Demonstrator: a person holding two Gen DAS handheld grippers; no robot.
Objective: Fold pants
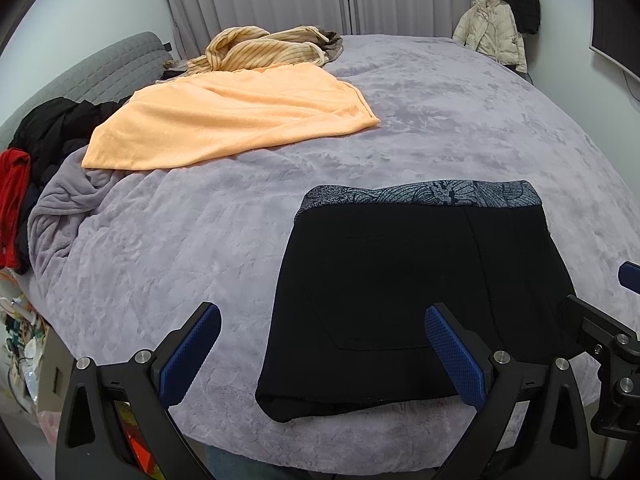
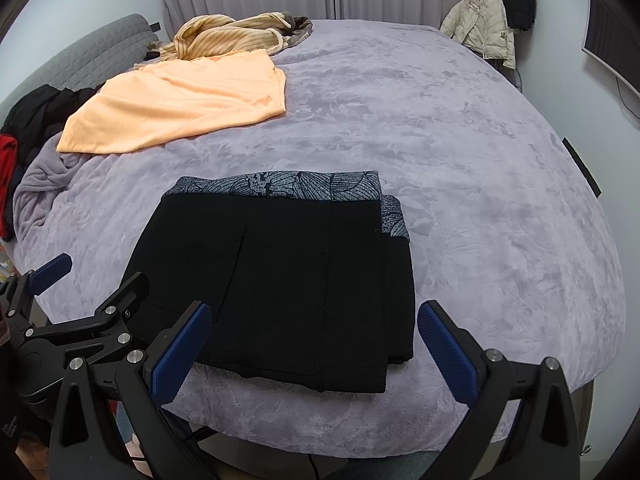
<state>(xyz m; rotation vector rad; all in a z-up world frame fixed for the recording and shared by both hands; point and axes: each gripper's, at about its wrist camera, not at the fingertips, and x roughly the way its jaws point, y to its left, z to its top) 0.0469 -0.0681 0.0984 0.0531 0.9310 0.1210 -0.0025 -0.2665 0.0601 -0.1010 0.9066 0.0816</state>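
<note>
Black pants (image 1: 412, 300) with a grey leaf-patterned waistband (image 1: 420, 194) lie folded into a flat rectangle on the grey bed cover, near its front edge. They also show in the right wrist view (image 2: 288, 280). My left gripper (image 1: 324, 344) is open and empty, just before the pants' near left corner. My right gripper (image 2: 314, 344) is open and empty, just before the pants' near right side. Neither gripper touches the cloth. The right gripper's fingers (image 1: 600, 324) show at the right edge of the left wrist view.
A grey plush cover (image 2: 460, 160) spans the bed. An orange towel (image 1: 228, 120) and a striped tan garment (image 1: 256, 46) lie at the far left. Black and red clothes (image 1: 24, 160) pile by the grey headboard. A cream jacket (image 2: 480, 24) hangs at the far right.
</note>
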